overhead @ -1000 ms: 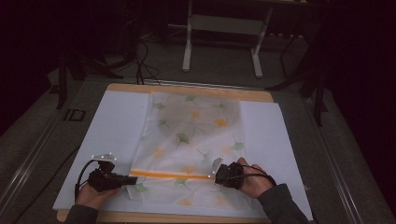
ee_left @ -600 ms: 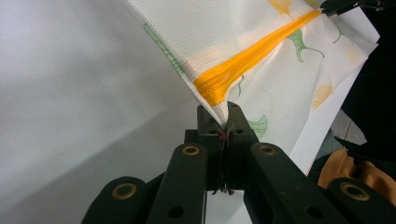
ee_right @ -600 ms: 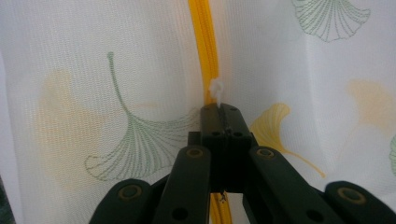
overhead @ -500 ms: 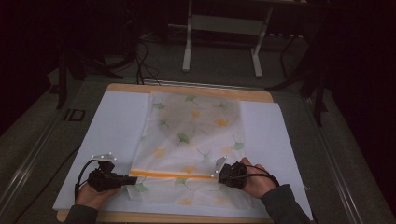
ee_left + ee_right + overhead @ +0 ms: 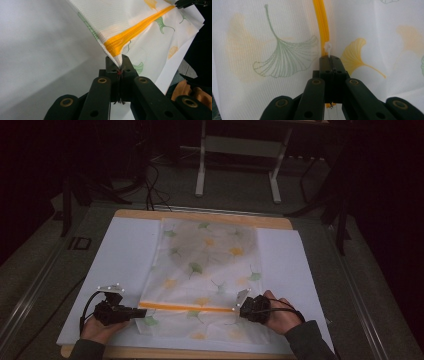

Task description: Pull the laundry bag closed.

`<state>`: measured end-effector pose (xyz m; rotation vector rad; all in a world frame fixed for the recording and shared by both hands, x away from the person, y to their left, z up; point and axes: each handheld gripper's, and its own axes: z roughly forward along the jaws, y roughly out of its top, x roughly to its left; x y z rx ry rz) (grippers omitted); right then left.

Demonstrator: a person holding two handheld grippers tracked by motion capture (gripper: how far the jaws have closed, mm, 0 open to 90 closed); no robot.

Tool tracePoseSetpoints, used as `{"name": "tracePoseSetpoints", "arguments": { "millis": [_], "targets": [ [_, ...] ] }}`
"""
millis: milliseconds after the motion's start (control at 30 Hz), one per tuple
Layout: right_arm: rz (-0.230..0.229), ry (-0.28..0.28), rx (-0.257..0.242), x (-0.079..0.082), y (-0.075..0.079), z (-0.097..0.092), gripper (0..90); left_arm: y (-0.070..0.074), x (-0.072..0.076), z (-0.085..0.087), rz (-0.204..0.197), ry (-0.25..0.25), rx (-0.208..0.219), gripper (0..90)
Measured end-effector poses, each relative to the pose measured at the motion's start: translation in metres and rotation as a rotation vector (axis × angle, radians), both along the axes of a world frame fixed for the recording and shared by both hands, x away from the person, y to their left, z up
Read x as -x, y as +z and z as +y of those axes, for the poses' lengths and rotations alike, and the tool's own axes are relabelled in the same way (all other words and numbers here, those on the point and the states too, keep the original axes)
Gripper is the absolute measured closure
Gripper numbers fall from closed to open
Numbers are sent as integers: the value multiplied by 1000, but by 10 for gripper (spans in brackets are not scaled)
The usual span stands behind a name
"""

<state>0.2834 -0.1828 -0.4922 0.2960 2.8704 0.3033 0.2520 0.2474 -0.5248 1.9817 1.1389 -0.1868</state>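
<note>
A white cloth [image 5: 207, 265] printed with green and yellow ginkgo leaves lies down the middle of the white table sheet [image 5: 125, 255]. An orange zipper [image 5: 187, 307] runs across its near part. My left gripper [image 5: 136, 310] is shut on the zipper's left end, at the cloth's corner [image 5: 113, 53]. My right gripper [image 5: 239, 309] is shut on the zipper's right end [image 5: 323, 32]. In both gripper views the black jaws stand pressed together on the fabric [image 5: 287, 55]. The orange zipper [image 5: 140, 27] is stretched straight between my two grippers.
The sheet covers a wooden board [image 5: 280, 222] on a grey floor-like surface. A white metal stand [image 5: 237, 150] rises behind the board. A small black object [image 5: 80, 243] lies left of the sheet. Bare sheet shows on both sides of the cloth.
</note>
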Motion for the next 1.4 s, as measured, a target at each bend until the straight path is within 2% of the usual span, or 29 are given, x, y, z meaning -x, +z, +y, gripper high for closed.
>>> {"name": "tracePoseSetpoints", "arguments": {
  "millis": [167, 467, 800, 1133, 1300, 1400],
  "targets": [
    [-12, -9, -5, 1, 2, -7, 900, 0, 0, 0, 0, 0, -2, 886],
    [-37, -27, 26, 4, 8, -18, 900, 1, 0, 0, -3, -3, 2, 886],
    [-34, -60, 36, 6, 11, -34, 900, 1, 0, -1, 2, -4, 3, 886],
    [-35, -117, 1, 7, 16, -62, 900, 1, 0, -4, 5, -23, 11, 886],
    [-33, -131, -12, 7, 16, -66, 900, 1, 0, -5, 6, -37, 8, 886],
    [-31, -133, -10, 7, 15, -67, 900, 1, 0, -5, 10, -42, 26, 886]
  ]
}}
